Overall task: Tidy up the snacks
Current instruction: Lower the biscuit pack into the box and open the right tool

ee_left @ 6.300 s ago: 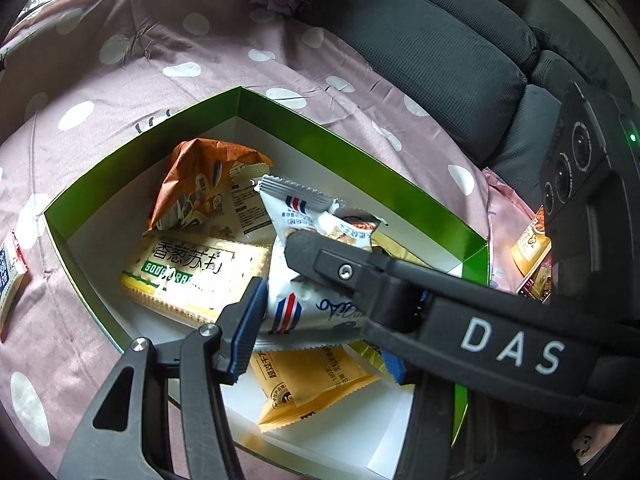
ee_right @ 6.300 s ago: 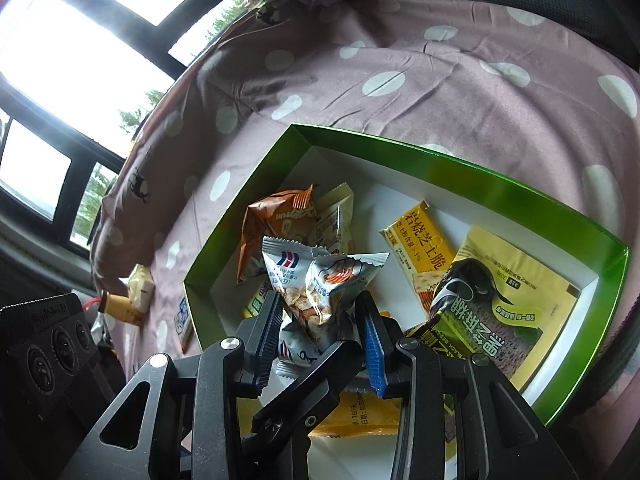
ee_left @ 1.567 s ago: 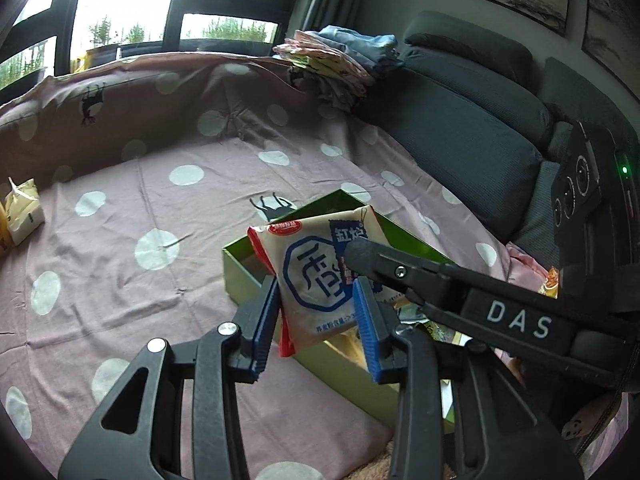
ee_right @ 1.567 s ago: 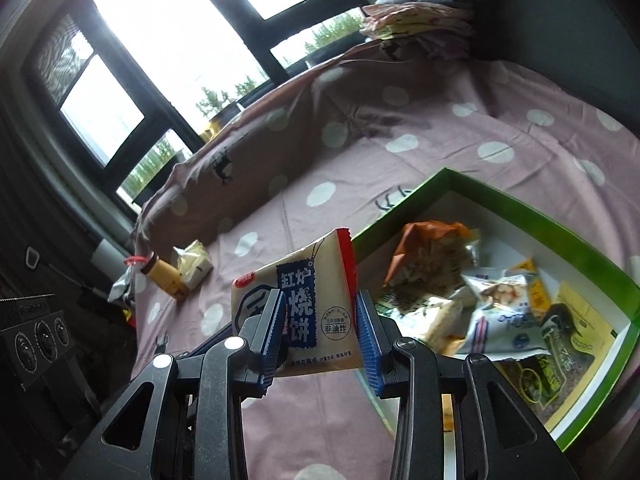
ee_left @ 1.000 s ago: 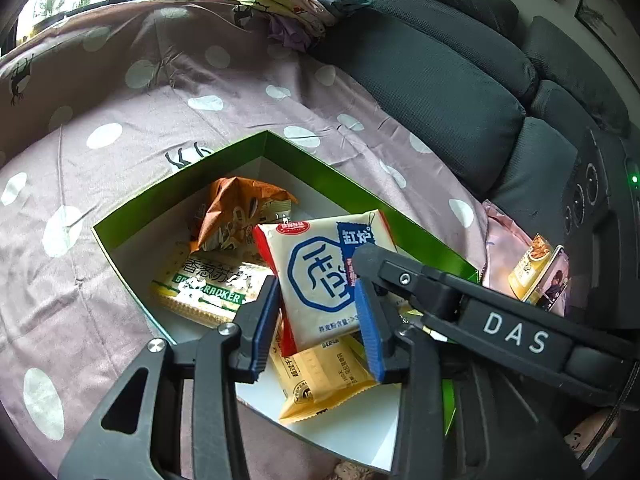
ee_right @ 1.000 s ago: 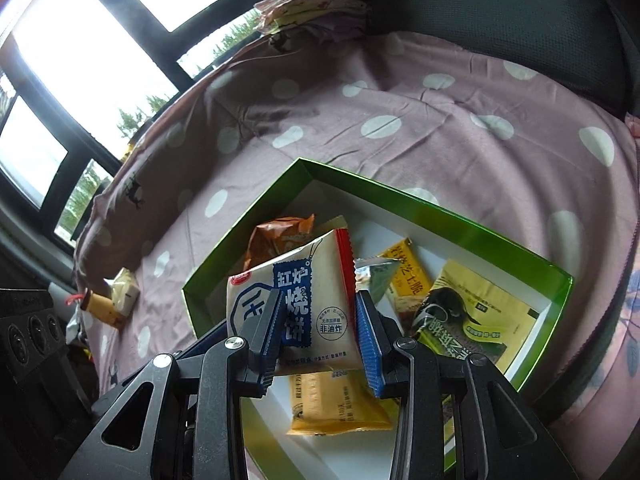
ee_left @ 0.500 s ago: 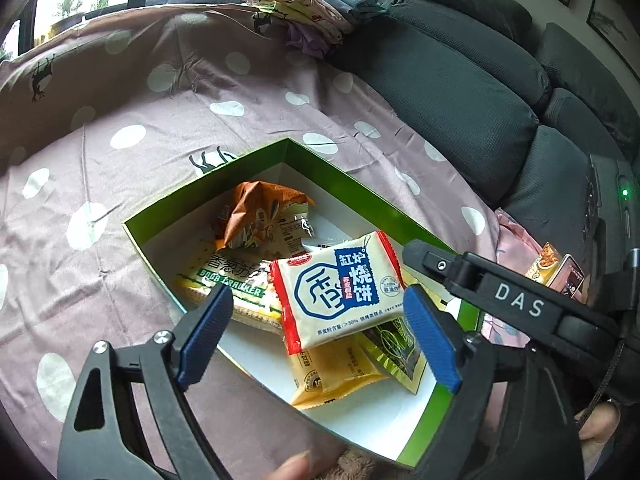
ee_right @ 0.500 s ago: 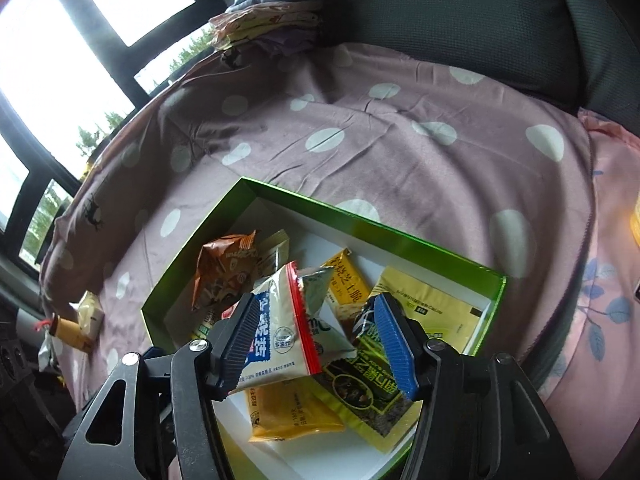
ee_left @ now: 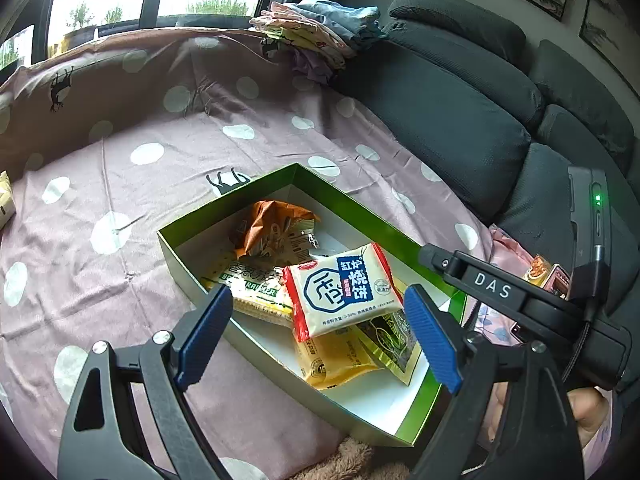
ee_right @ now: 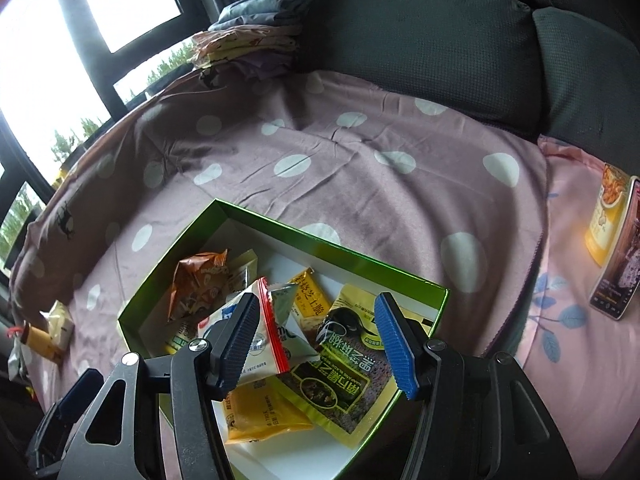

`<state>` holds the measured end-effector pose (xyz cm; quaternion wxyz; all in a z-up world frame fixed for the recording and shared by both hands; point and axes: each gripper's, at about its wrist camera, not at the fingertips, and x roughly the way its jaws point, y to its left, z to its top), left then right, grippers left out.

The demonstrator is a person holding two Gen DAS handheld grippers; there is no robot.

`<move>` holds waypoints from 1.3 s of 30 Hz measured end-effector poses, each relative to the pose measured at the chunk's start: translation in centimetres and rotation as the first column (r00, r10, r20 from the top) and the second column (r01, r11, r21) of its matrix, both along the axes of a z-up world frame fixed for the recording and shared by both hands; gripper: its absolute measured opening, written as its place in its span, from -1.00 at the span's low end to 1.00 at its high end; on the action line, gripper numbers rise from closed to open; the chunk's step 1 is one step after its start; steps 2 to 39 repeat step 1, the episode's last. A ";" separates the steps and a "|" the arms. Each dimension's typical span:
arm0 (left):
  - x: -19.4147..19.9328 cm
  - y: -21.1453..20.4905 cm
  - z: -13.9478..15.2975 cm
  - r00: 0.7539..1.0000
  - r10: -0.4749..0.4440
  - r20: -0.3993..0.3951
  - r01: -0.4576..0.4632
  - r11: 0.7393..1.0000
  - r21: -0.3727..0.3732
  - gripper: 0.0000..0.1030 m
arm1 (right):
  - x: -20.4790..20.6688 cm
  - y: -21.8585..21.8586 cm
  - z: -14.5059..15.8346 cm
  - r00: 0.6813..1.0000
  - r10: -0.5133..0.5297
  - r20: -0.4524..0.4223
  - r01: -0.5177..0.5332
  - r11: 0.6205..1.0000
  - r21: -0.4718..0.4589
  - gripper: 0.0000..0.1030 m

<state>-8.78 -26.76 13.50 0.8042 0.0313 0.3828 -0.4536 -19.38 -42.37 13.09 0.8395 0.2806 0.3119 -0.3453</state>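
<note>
Biscuit packet (ee_left: 344,291), cream with red edges and blue logo, atop snacks in green box (ee_left: 404,236), both hand-held grippers gaping, empty.

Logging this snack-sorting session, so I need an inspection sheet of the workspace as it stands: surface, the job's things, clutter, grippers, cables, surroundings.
Surface: pink polka-dot sheet, wrinkled, with the box on it.
Job's things: green box holds several packets; white biscuit packet lies on top, orange bag behind it.
Clutter: yellow packet and a phone on the floral cloth; small packets beyond the box.
Grippers: left hand-held gripper open, empty; right hand-held gripper open, empty; both just released.
Cables: black cable on the right gripper's body.
Surroundings: grey sofa, folded clothes, windows.
</note>
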 end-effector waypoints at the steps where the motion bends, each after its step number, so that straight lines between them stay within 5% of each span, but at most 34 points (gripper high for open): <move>1: 0.1 0.2 0.0 1.000 0.003 -0.008 -0.003 1.000 -0.006 0.70 | 0.1 0.1 0.1 1.000 0.001 0.000 -0.001 1.000 -0.003 0.17; 39: 0.1 0.2 0.0 1.000 0.003 -0.008 -0.003 1.000 -0.006 0.70 | 0.1 0.1 0.1 1.000 0.001 0.000 -0.001 1.000 -0.003 0.17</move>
